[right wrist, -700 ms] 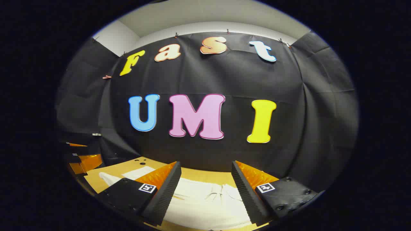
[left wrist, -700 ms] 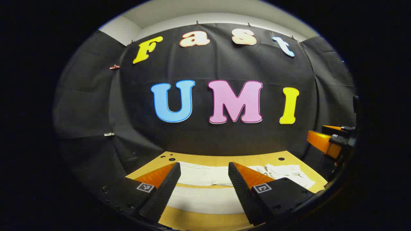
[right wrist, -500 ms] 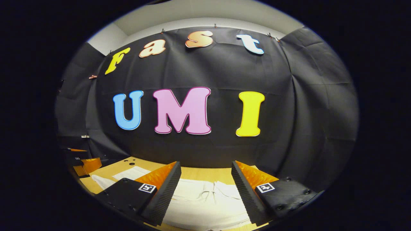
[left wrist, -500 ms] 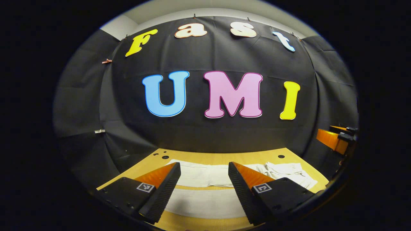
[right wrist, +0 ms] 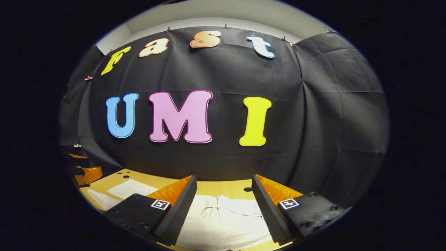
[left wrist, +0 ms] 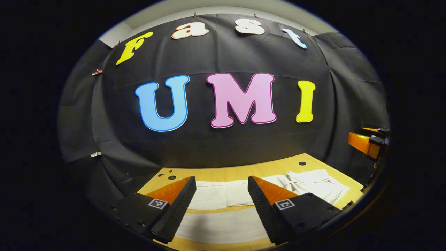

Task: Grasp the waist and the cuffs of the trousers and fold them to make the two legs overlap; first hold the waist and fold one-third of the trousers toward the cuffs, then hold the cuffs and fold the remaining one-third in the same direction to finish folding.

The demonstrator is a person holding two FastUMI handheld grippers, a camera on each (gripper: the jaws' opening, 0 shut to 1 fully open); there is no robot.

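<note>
Hovered above the near part of a wooden table [left wrist: 223, 172], the left gripper [left wrist: 222, 204], fingers spread wide and holding nothing, with white cloth showing through the gap between them; lay flat across that table, the white trousers [left wrist: 216, 195], spread out lengthwise from side to side in the left gripper view; ran as two separate pale bands there, one leg [left wrist: 212, 193] farther off and the other [left wrist: 223, 225] nearer, a strip of bare wood between them; bunched and creased toward the right end, the waist [left wrist: 313, 183], close to the table's right edge; showed at the far right rim of the same view, the right gripper [left wrist: 369, 141], raised well clear of the table and apart from the cloth. Hung over the waist end in the right gripper view, the right gripper [right wrist: 223, 205], fingers likewise parted wide and gripping nothing; lay directly beneath and between those fingers, the waist [right wrist: 223, 212], with a drawstring [right wrist: 214, 205] loose upon wrinkled fabric; stretched away to the left from there, the legs [right wrist: 129, 188], toward the far left corner of the table [right wrist: 216, 186]; sat at the left rim of that view, the left gripper [right wrist: 85, 172], near the leg ends. Touched the trousers, as far as could be told, neither gripper.
</note>
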